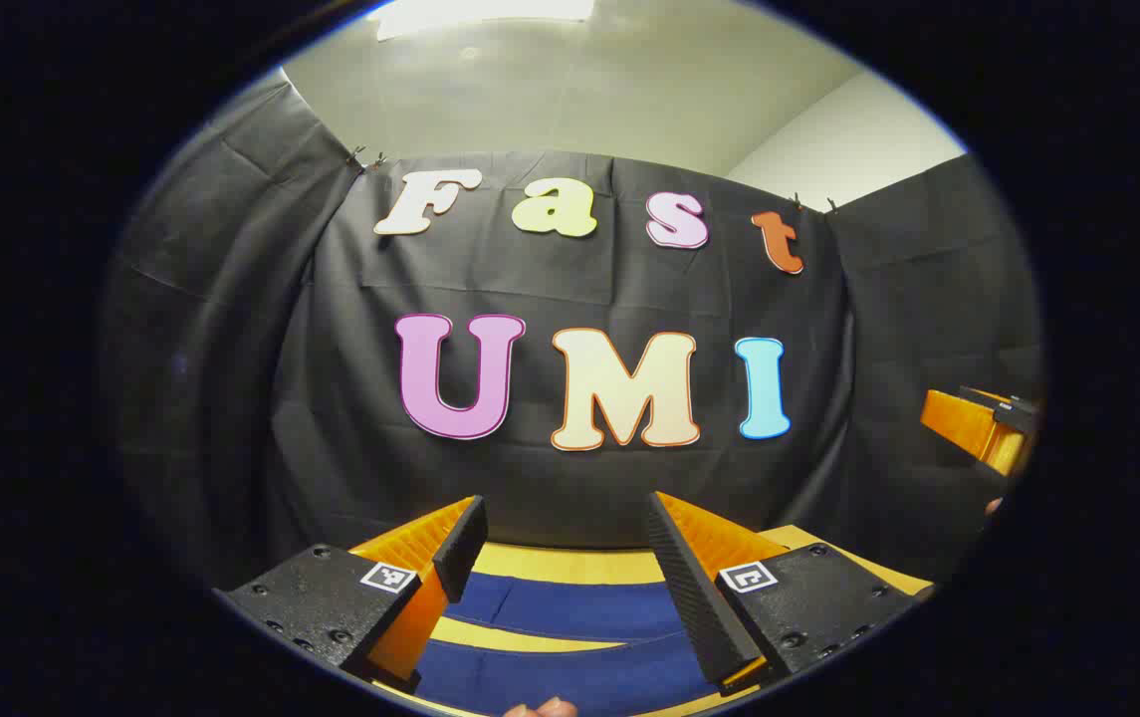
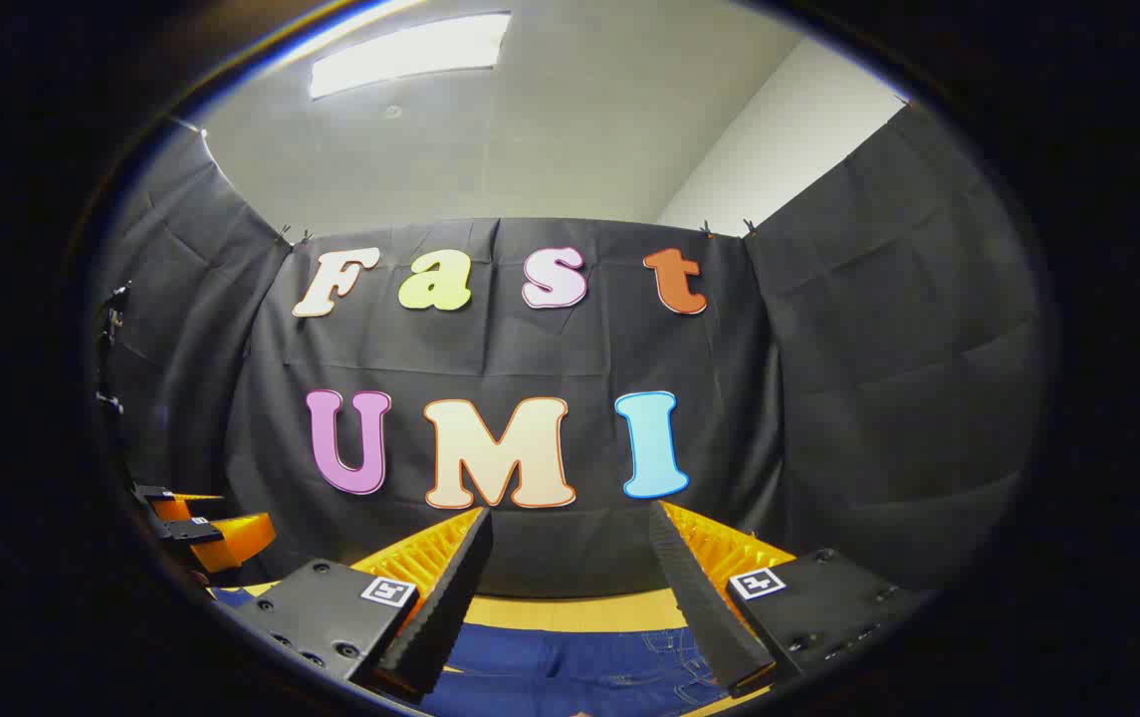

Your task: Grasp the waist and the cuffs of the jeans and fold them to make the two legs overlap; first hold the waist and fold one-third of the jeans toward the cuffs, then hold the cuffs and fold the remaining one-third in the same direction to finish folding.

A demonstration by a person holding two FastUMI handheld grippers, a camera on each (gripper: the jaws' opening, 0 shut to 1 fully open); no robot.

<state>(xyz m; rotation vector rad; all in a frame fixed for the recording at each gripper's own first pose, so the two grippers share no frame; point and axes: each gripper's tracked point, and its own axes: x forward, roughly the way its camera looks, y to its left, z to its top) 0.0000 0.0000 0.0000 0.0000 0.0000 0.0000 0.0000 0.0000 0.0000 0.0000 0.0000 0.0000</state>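
Dark blue jeans (image 1: pixel 570 607) lie flat on a yellow table (image 1: pixel 570 564), with table showing between the two legs below my left gripper (image 1: pixel 570 518). That gripper hangs open above them, nothing between its fingers. In the right gripper view the waist end of the jeans (image 2: pixel 579 667), with a pocket and stitching, lies under my right gripper (image 2: pixel 570 533), which is also open and empty above the cloth. The right gripper (image 1: pixel 988 423) shows at the right edge of the left gripper view, and the left gripper (image 2: pixel 201 528) at the left edge of the right gripper view.
The black cloth wall (image 1: pixel 570 299) rises close behind the table's far edge. A fingertip of a hand (image 1: pixel 542 708) shows at the bottom of the left gripper view.
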